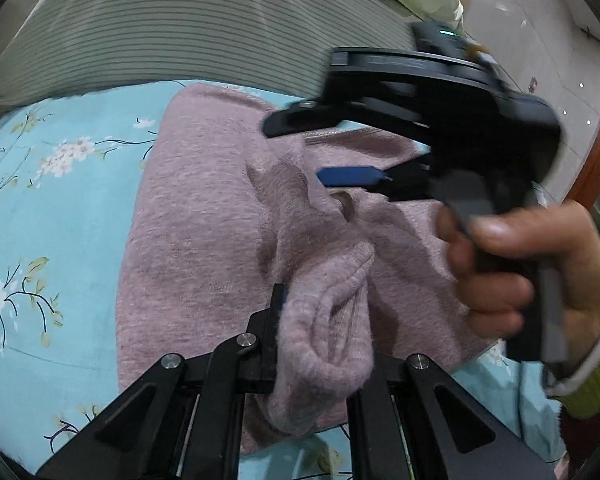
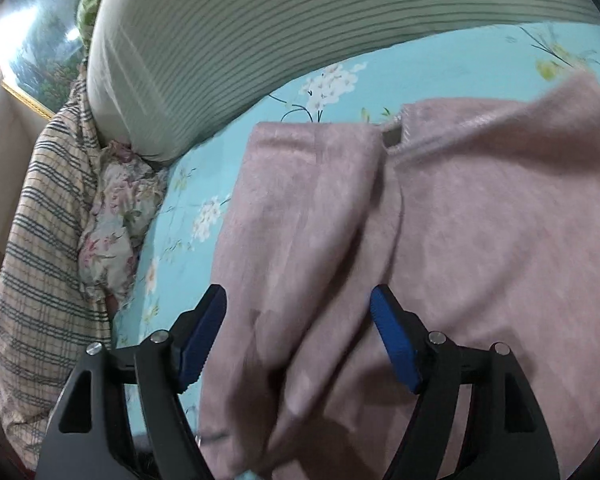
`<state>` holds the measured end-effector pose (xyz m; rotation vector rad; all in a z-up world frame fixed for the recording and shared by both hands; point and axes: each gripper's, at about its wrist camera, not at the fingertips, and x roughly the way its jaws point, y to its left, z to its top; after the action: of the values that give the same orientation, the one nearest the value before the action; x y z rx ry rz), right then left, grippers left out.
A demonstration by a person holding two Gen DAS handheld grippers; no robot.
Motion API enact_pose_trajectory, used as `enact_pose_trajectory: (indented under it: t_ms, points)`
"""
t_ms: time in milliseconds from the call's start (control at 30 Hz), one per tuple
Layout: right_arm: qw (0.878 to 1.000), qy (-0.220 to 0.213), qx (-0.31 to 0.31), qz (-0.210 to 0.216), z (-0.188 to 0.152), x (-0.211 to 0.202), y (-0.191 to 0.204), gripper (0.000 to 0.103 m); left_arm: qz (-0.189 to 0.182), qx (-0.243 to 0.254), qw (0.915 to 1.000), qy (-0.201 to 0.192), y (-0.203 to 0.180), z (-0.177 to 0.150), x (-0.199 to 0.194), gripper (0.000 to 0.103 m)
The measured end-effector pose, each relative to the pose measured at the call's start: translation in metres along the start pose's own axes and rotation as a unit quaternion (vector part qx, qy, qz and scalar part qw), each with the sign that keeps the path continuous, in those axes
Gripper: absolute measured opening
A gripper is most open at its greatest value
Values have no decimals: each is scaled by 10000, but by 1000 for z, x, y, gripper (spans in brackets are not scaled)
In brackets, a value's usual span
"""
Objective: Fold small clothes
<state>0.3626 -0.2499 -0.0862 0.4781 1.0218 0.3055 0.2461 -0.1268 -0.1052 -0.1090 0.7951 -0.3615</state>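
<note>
Pink knit garment (image 1: 204, 216) is lying spread on the floral blue bedsheet (image 1: 52, 208), below a striped green pillow (image 1: 172, 32). Left gripper (image 1: 320, 320) is clenching a bunched fold of the garment, cloth bulging between its closed fingers. Right gripper (image 2: 296, 340), gripped by a hand (image 1: 532, 272), is hovering over the garment's far side, jaws standing apart, nothing pinched; the fabric is passing beneath and between the blue pads (image 2: 396, 344).
</note>
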Motion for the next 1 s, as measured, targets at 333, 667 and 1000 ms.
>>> enact_pose_trajectory:
  t_ms: [333, 667, 1000]
  points:
    - [9936, -1049, -389, -157, 17, -57, 21, 11, -358, -3, 9990, -251, -8, 23, -22, 7]
    - [9873, -1317, 207, -861, 3, -132, -65, 11, -1206, 371, 9919, 149, -75, 25, 23, 7]
    - [9840, -1362, 320, -1102, -7, -142, -93, 11, -1358, 620, 9878, 450, -66, 25, 55, 7]
